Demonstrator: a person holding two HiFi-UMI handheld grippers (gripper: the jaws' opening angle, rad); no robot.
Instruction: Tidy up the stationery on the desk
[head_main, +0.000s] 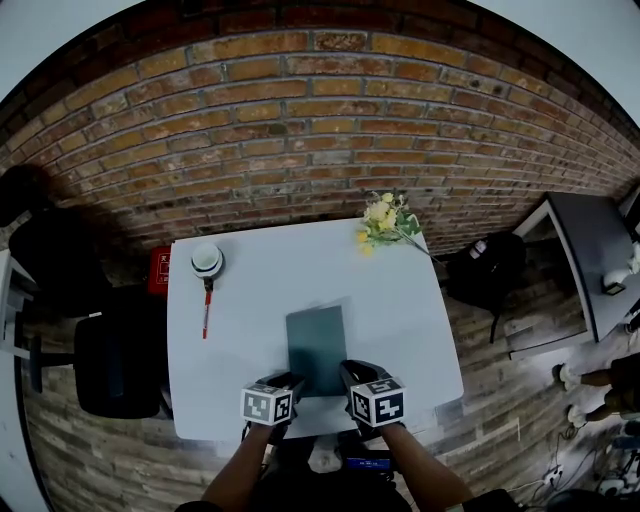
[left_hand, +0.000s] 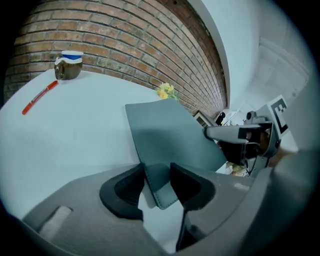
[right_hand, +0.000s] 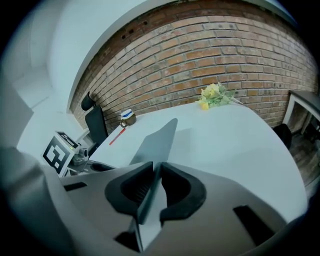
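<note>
A grey-green desk mat lies at the near middle of the white table. My left gripper is shut on the mat's near left corner, which curls up between the jaws. At the near right edge my right gripper is shut on the mat, seen edge-on between its jaws. A red pen lies at the left of the table. Just beyond it stands a brown cup with a white lid.
A bunch of yellow flowers lies at the table's far right corner. A black chair stands left of the table, a black bag on the floor to the right, and a brick wall behind.
</note>
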